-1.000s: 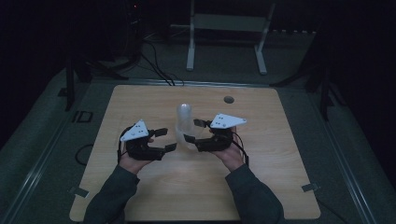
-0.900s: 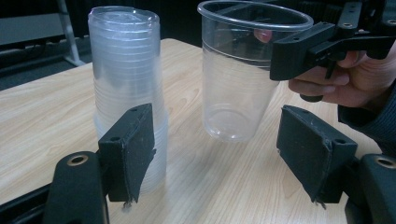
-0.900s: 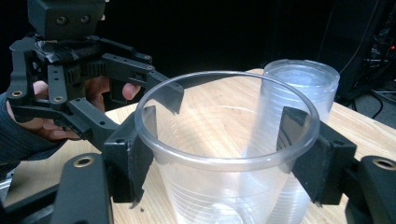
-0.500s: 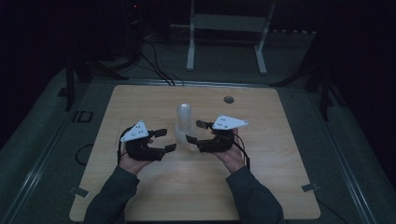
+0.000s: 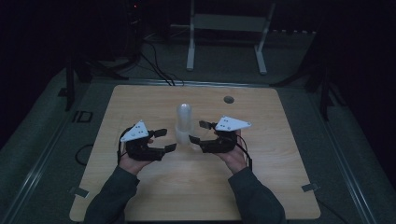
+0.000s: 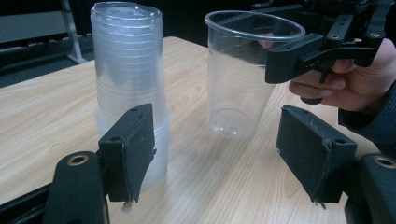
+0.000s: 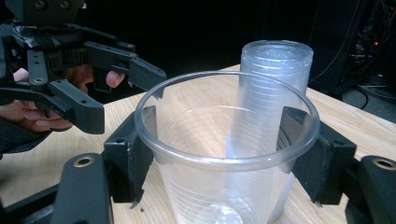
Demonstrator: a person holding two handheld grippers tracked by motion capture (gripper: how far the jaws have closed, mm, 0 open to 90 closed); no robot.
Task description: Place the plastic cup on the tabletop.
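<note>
Standing between the right gripper (image 7: 224, 158) fingers (image 7: 133, 156), clear cup (image 7: 224, 154)

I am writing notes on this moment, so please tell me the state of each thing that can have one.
single clear cup: upright, mouth up, empty, gripped below its rim
stack of clear cups: upside down on the table, untouched
right tongs: shut on the single clear cup
left tongs: open, holding nothing

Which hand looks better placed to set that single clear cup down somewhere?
Right, probably. The right gripper already clamps the single cup just under its rim, while the left gripper is open with nothing in it beside the cup stack.
</note>
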